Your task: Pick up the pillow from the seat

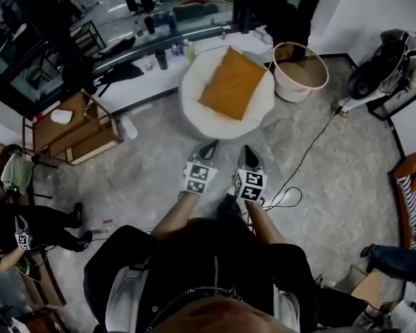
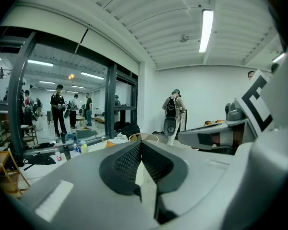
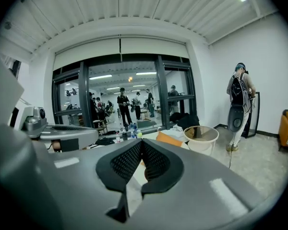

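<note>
An orange pillow (image 1: 231, 83) lies flat on a round white seat (image 1: 195, 107) ahead of me in the head view. Its corner (image 3: 168, 139) shows past the jaws in the right gripper view. My left gripper (image 1: 211, 146) and right gripper (image 1: 247, 151) hang side by side over the floor, short of the seat's near edge. Both are shut with nothing between their pads. In the left gripper view the left gripper (image 2: 141, 144) points level toward the seat, and the right gripper's body (image 2: 216, 137) shows beside it. The right gripper (image 3: 141, 143) aims the same way.
A round beige bin (image 1: 300, 71) stands right of the seat. A low ledge with bottles (image 1: 163, 55) runs behind it. A wooden rack (image 1: 73, 127) sits at left. A black cable (image 1: 301, 161) crosses the floor at right. People stand around the room's edges, one wearing a backpack (image 3: 238, 104).
</note>
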Available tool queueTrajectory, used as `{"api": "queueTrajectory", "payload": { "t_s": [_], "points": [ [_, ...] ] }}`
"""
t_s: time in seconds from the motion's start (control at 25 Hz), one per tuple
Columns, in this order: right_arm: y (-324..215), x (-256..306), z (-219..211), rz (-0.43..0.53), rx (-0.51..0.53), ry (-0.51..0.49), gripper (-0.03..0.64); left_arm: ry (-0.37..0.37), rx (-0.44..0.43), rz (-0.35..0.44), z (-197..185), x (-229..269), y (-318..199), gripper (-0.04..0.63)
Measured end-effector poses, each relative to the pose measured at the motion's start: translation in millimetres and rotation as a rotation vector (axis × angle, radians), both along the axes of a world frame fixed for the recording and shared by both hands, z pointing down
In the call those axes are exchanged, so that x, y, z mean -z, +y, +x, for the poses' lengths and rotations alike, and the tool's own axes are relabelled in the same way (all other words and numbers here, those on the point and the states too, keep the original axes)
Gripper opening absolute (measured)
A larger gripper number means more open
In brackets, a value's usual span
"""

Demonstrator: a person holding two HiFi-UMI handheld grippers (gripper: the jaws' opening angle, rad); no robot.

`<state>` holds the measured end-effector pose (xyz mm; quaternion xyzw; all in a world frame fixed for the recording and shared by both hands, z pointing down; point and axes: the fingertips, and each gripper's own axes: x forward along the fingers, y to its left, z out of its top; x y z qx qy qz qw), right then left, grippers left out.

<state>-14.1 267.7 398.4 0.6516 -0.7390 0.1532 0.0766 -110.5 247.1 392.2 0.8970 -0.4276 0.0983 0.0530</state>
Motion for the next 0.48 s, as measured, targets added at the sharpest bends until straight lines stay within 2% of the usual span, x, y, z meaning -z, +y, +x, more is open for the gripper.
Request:
{"api": "queueTrajectory", "payload": {
  "t_s": [0.48],
  "points": [
    [-110,3,53,-0.02,0.049,-0.017,0.002,-0.026,0.042,-0.009,50,7,-106,0.009]
  ]
}}
